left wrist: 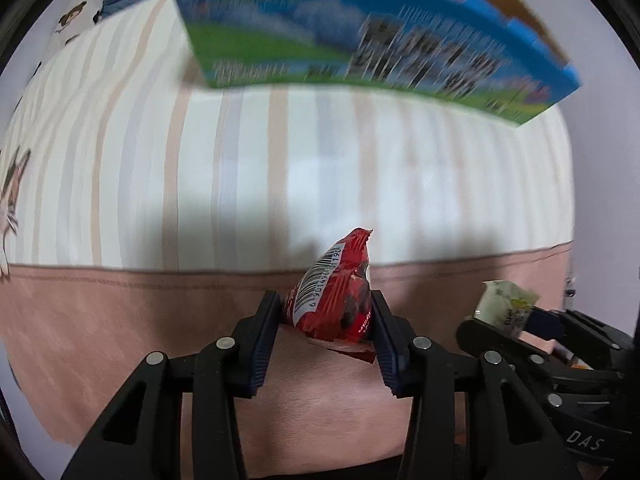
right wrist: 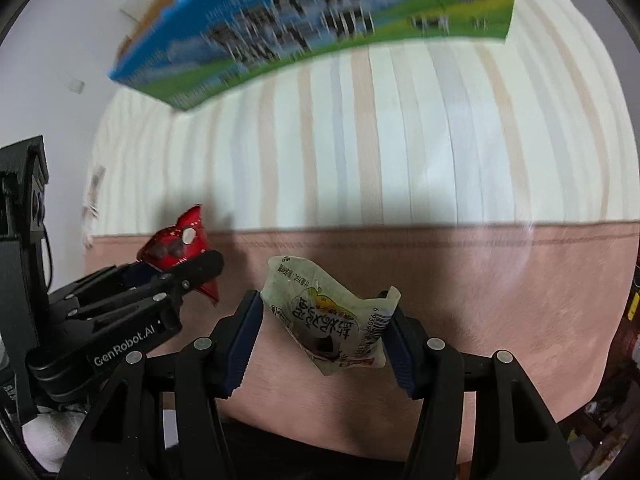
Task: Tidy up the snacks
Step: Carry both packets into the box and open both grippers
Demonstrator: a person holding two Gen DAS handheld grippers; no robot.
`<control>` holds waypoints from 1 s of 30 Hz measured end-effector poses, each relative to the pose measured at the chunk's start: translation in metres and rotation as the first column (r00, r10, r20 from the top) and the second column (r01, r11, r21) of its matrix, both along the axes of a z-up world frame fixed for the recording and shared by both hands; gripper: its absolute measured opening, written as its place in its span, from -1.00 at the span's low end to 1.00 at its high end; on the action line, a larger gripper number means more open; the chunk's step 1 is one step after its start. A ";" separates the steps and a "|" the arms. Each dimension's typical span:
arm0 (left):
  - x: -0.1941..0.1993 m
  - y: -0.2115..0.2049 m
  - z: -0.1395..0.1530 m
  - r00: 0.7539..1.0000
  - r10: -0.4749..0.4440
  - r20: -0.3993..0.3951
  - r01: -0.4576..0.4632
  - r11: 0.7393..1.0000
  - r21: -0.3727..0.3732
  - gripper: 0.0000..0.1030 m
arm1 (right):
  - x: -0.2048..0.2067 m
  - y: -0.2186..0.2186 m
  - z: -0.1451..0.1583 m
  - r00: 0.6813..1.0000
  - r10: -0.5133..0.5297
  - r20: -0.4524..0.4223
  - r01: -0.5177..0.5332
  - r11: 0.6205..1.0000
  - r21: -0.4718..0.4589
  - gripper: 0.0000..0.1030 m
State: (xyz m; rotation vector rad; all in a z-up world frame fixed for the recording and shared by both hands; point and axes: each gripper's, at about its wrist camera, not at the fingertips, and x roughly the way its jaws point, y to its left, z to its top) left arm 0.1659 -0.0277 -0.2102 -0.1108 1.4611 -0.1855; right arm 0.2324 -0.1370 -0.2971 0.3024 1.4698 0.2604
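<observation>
My left gripper [left wrist: 326, 316] is shut on a small red snack packet [left wrist: 334, 296] with a barcode, held above the pink band of the bedsheet. My right gripper [right wrist: 324, 320] is shut on a pale green snack packet [right wrist: 328, 320] with dark printed characters. In the left wrist view the pale green packet [left wrist: 506, 306] sits at the far right in the other gripper. In the right wrist view the red packet [right wrist: 176, 246] sits at the left in the left gripper [right wrist: 200, 268]. A blue and green carton box [left wrist: 360, 40] stands at the far side of the bed, also in the right wrist view [right wrist: 320, 24].
A striped cream bedsheet [left wrist: 280, 160] with a pink band [left wrist: 120, 312] covers the surface. A brown cardboard box [left wrist: 516, 4] stands behind the blue carton. Cat prints [left wrist: 12, 192] mark the sheet at the left. A white wall [right wrist: 60, 40] lies behind.
</observation>
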 end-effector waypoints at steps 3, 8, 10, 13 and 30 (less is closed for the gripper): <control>0.012 -0.005 0.033 0.999 -0.008 0.051 0.010 0.999 -0.036 -0.20 | 0.011 -0.006 0.028 0.999 -0.002 0.050 0.001 1.000 0.025 0.18; 0.043 -0.013 0.091 0.991 -0.026 0.132 0.039 0.995 -0.097 -0.20 | 0.046 -0.018 0.086 0.989 -0.021 0.146 0.011 0.998 0.068 0.18; 0.061 -0.016 0.109 0.986 -0.028 0.164 0.047 0.992 -0.113 -0.20 | 0.064 -0.023 0.109 0.982 -0.029 0.186 0.014 0.996 0.084 0.18; 0.095 -0.022 0.132 0.978 -0.033 0.208 0.058 0.991 -0.117 -0.20 | 0.093 -0.027 0.134 0.971 -0.033 0.237 0.015 0.997 0.078 0.18; 0.192 -0.011 0.096 0.984 -0.026 0.177 0.048 0.991 -0.125 -0.17 | 0.207 -0.050 0.135 0.962 -0.052 0.267 0.050 0.999 0.013 0.18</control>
